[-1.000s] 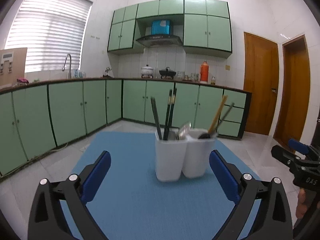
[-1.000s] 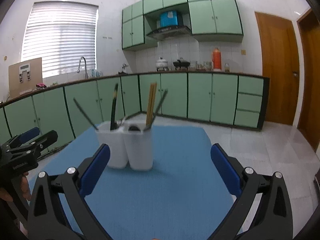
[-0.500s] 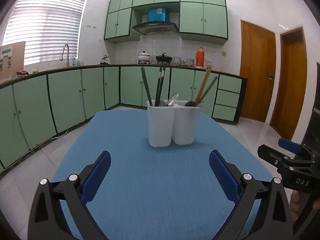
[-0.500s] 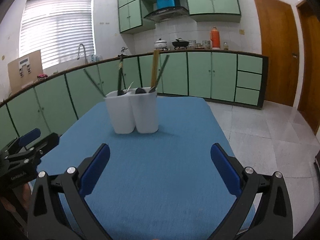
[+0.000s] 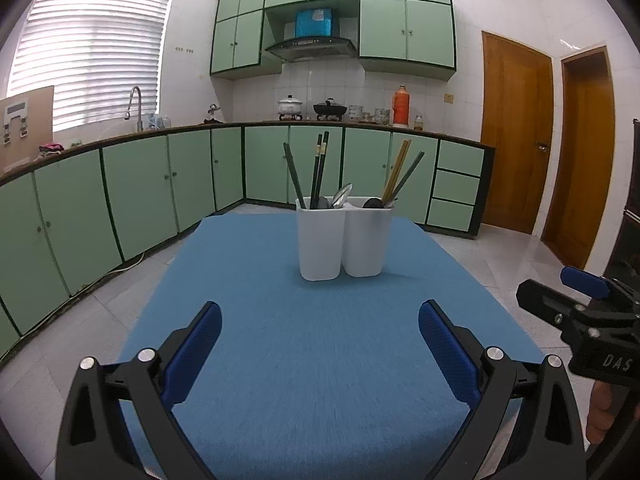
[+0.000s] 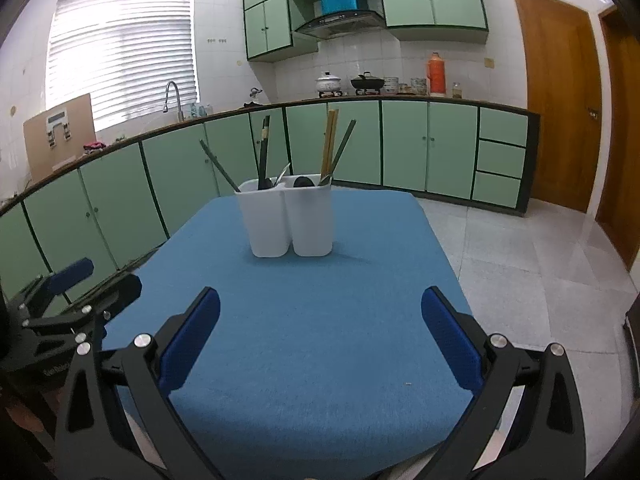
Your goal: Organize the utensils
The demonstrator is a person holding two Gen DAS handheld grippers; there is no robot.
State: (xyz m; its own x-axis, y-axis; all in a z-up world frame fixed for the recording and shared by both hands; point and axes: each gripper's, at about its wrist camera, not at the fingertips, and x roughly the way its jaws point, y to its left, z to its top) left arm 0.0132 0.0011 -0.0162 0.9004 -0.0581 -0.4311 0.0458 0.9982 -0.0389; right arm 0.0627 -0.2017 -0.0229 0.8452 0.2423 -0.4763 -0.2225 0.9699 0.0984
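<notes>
Nearest, the left gripper (image 5: 320, 334) hangs over the near part of the blue tabletop (image 5: 304, 360), its blue-padded fingers (image 5: 192, 350) spread wide and grasping nothing. The right gripper (image 6: 320, 332) is likewise released and empty above the same cloth-covered surface; each gripper shows at the edge of the other's view. Farther along, toward the far end of the tabletop, stands a white two-compartment holder (image 5: 344, 240), upright. Its left compartment holds dark chopsticks (image 5: 318, 170) and a metal spoon (image 5: 342, 195); its right compartment holds wooden chopsticks (image 5: 396, 172), a dark green one and a black utensil head. Beyond, green cabinets (image 5: 140, 192) line the kitchen walls.
</notes>
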